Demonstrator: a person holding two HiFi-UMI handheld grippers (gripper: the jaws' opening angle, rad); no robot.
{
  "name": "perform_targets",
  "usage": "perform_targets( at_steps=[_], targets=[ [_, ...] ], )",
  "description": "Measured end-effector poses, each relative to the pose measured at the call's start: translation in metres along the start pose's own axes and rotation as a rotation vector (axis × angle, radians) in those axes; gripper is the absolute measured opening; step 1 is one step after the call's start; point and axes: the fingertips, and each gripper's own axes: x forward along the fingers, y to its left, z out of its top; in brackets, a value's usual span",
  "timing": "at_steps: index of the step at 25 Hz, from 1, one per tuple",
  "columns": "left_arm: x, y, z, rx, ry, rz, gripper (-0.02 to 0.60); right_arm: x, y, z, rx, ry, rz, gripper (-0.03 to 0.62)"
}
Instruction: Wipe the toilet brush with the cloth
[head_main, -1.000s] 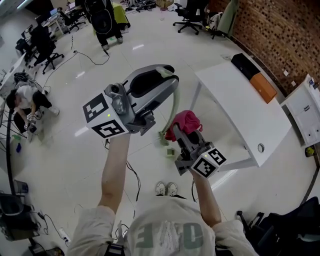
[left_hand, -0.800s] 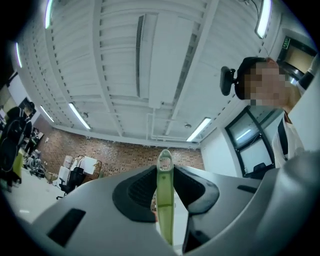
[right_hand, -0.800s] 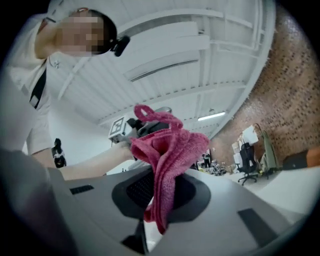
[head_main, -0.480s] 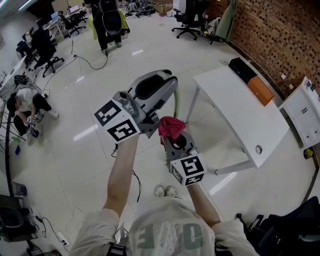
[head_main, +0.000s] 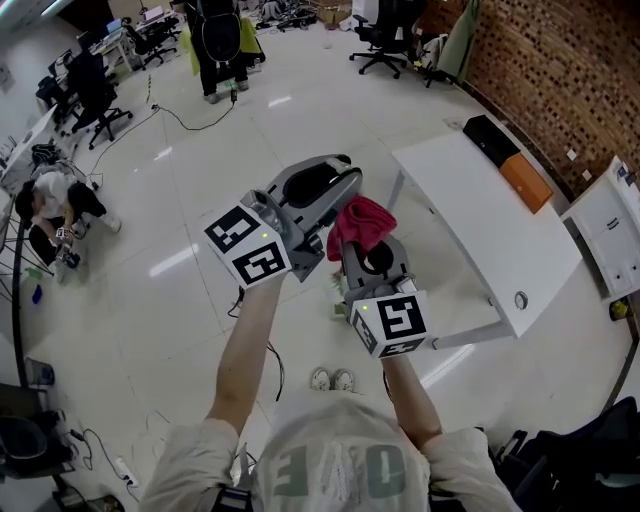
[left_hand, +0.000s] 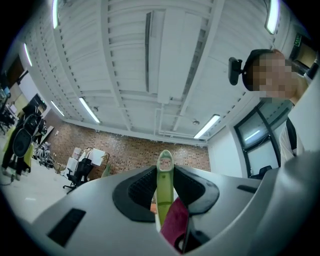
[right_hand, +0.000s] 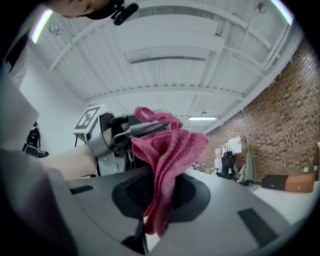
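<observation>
Centre of the head view, both grippers are up in front of the person, close together. The left gripper (head_main: 318, 190) has its jaws clamped on the brush (left_hand: 164, 192). In its own view the pale green handle stands upright between the pads, its looped tip poking out above them. The bristle end is not in sight there.

The right gripper (head_main: 372, 262) sits just lower right of the left one, jaws pinched on the cloth (head_main: 360, 222). It is a pink bunch, bulging out above the pads in the right gripper view (right_hand: 167, 160), with a tail hanging below.

In the left gripper view the cloth shows at lower centre, right up against the handle's right side; contact is too close to call. The right gripper view catches the left gripper at mid left, just behind the cloth.

A white table (head_main: 480, 220) stands at right, on the pale floor (head_main: 180, 300).
</observation>
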Motion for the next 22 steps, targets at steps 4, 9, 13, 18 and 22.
perform_targets(
  at_steps=[4, 9, 13, 18, 22],
  targets=[
    [-0.004, 0.005, -0.013, -0.006, 0.028, 0.002, 0.110, 0.011, 0.006, 0.007, -0.006, -0.002, 0.016, 0.031],
    [-0.006, 0.011, -0.017, -0.022, 0.012, -0.019, 0.110, 0.005, 0.007, 0.000, -0.015, -0.003, 0.023, 0.031],
    [-0.010, 0.022, -0.021, -0.028, -0.036, -0.077, 0.110, -0.018, -0.020, -0.023, 0.065, 0.010, -0.046, 0.031],
    [-0.017, 0.011, -0.038, 0.031, -0.085, -0.244, 0.110, -0.055, -0.083, -0.068, 0.109, 0.097, -0.208, 0.031],
    [-0.012, 0.007, -0.077, 0.037, -0.047, -0.330, 0.110, -0.072, -0.122, -0.095, 0.119, 0.137, -0.276, 0.031]
  ],
)
